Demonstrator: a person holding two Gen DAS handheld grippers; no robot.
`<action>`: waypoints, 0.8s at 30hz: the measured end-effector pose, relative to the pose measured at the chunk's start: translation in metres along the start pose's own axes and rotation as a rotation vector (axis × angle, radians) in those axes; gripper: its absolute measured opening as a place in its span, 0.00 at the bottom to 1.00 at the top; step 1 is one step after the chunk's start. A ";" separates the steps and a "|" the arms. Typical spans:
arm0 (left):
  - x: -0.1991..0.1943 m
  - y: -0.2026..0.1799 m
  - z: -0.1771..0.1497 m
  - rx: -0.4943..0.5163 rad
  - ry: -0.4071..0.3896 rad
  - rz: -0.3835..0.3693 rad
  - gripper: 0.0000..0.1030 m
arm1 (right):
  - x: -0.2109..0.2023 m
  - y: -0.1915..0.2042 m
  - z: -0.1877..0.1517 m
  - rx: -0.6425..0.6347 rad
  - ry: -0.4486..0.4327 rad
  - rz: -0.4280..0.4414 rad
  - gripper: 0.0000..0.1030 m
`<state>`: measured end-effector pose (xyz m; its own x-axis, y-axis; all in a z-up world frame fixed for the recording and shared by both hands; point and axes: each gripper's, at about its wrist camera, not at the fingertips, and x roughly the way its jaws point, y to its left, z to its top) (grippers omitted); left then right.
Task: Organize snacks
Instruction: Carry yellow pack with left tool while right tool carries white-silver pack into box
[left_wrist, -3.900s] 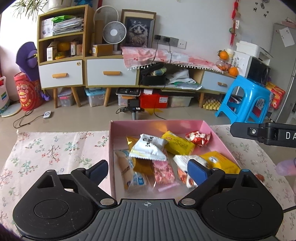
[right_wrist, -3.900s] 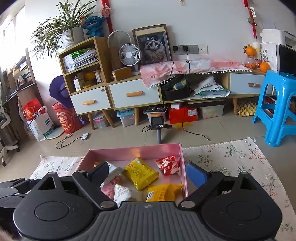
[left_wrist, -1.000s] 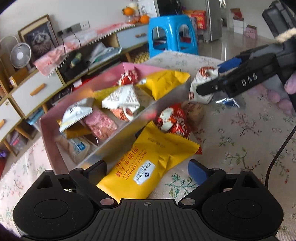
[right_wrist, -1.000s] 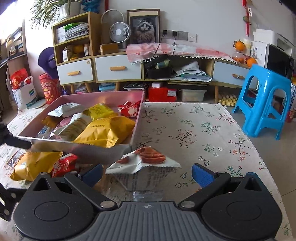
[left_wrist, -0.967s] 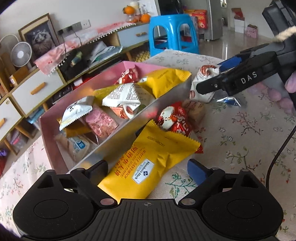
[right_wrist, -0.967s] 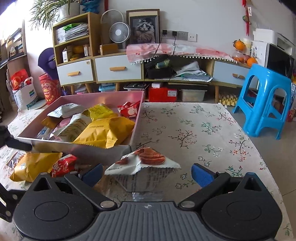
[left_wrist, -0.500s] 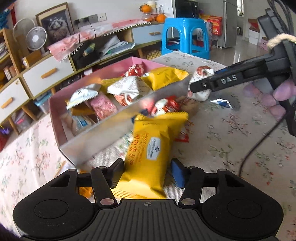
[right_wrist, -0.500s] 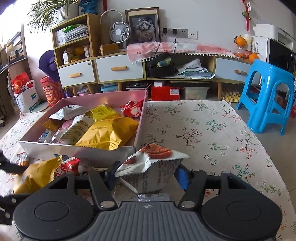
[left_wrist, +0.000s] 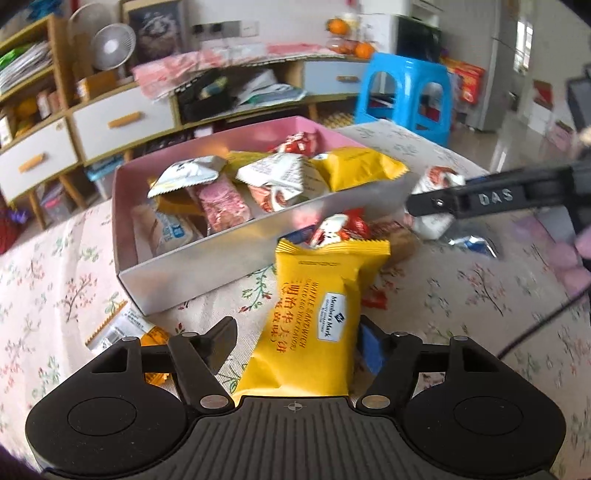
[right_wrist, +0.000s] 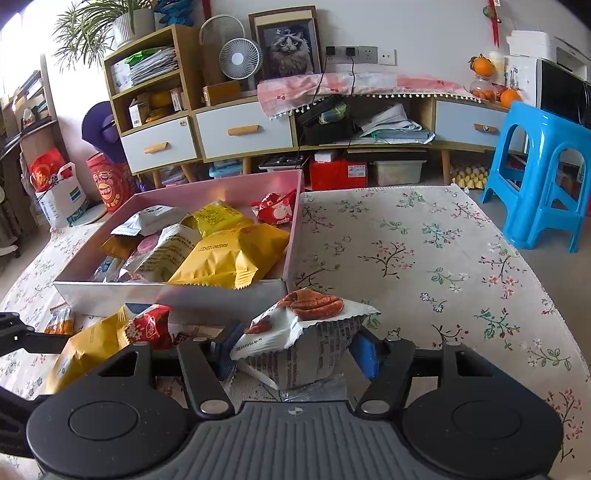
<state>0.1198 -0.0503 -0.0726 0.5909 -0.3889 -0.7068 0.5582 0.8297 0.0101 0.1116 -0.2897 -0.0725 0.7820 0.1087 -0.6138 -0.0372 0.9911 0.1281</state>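
My left gripper (left_wrist: 295, 341) is shut on a yellow waffle sandwich packet (left_wrist: 319, 314) and holds it in front of the pink box (left_wrist: 229, 254), which holds several snack packets. My right gripper (right_wrist: 297, 349) is shut on a white sausage snack packet (right_wrist: 306, 343) just right of the box's near corner (right_wrist: 284, 284). In the left wrist view the right gripper's finger (left_wrist: 480, 199) shows holding that white packet (left_wrist: 432, 199). A red packet (left_wrist: 340, 229) and a brown one lie beside the box. The yellow packet also shows in the right wrist view (right_wrist: 88, 350).
A floral cloth (right_wrist: 424, 258) covers the table. An orange-and-white wrapper (left_wrist: 122, 328) lies at the box's near left corner. A silver-blue wrapper (left_wrist: 469, 243) lies on the cloth. A blue stool (right_wrist: 543, 170) and low cabinets (right_wrist: 236, 133) stand beyond.
Both grippers have closed from open onto their packets. The left has lifted the yellow packet and swung it upright; the right holds the white sausage packet slightly raised.
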 end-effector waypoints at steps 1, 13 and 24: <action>0.000 0.001 0.000 -0.023 -0.003 0.007 0.58 | 0.000 0.000 0.000 -0.001 -0.001 -0.002 0.51; -0.014 0.008 -0.010 -0.228 -0.009 0.062 0.38 | -0.008 0.000 0.003 0.021 -0.001 -0.014 0.43; -0.041 0.032 -0.027 -0.425 -0.003 0.017 0.38 | -0.023 0.007 0.009 0.041 0.003 -0.006 0.42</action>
<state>0.0976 0.0034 -0.0625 0.5998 -0.3744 -0.7071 0.2586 0.9270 -0.2715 0.0992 -0.2863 -0.0503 0.7800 0.1034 -0.6172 -0.0074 0.9877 0.1561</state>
